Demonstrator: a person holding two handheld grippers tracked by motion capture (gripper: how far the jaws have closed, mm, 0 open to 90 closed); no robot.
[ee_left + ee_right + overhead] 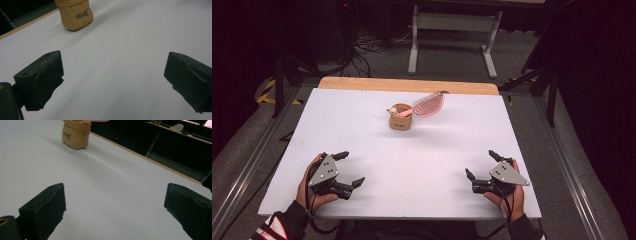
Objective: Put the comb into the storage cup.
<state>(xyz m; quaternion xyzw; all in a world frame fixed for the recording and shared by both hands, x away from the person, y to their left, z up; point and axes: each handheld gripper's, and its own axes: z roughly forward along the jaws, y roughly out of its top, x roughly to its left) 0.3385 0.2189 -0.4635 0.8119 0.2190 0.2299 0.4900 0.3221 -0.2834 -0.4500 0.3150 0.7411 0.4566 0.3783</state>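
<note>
The tabletop looked matt white and smooth, with a bare wood strip along its far edge. The tan pouch seemed soft, matt and leather-like. The left gripper carried dull black rubbery jaws, slightly scuffed.

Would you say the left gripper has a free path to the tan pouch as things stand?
Probably yes. The left gripper has its jaws open, and bare white tabletop lies between it and the tan pouch; nothing stands in the way.
</note>
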